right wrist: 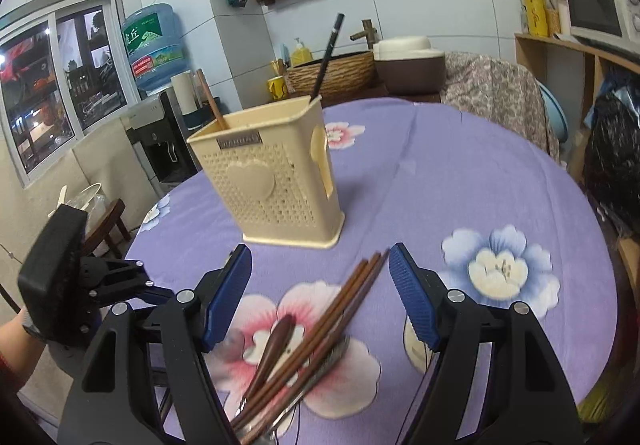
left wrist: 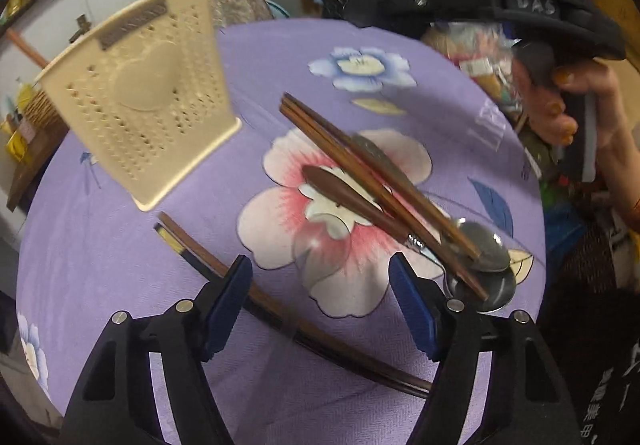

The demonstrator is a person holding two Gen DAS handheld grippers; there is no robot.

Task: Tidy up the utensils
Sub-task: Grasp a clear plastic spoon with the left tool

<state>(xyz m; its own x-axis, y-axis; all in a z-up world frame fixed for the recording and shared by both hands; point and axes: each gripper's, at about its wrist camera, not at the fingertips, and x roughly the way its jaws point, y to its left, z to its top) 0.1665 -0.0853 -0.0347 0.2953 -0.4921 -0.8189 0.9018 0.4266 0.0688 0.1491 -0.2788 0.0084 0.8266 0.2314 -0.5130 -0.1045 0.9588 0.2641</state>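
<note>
Chopsticks (right wrist: 344, 309) lie bundled with spoons (left wrist: 480, 249) on the purple bench (right wrist: 460, 181), long axes running diagonally from near toward the cream holder (right wrist: 276, 181) standing upright beyond. Both grippers, left (left wrist: 320, 301) and right (right wrist: 320, 297), hover with jaws wide apart, holding nothing; bare cloth surrounds the pile.

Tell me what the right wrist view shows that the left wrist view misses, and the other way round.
Only the right wrist view: the top of the cream utensil holder with a dark chopstick and a brown stick standing in it, and the open right gripper.

Only the left wrist view: a separate pair of dark chopsticks lying near the open left gripper, and the metal spoon bowls.

Both: the holder, the purple floral tablecloth, and the pile of brown chopsticks with a brown-handled utensil.
</note>
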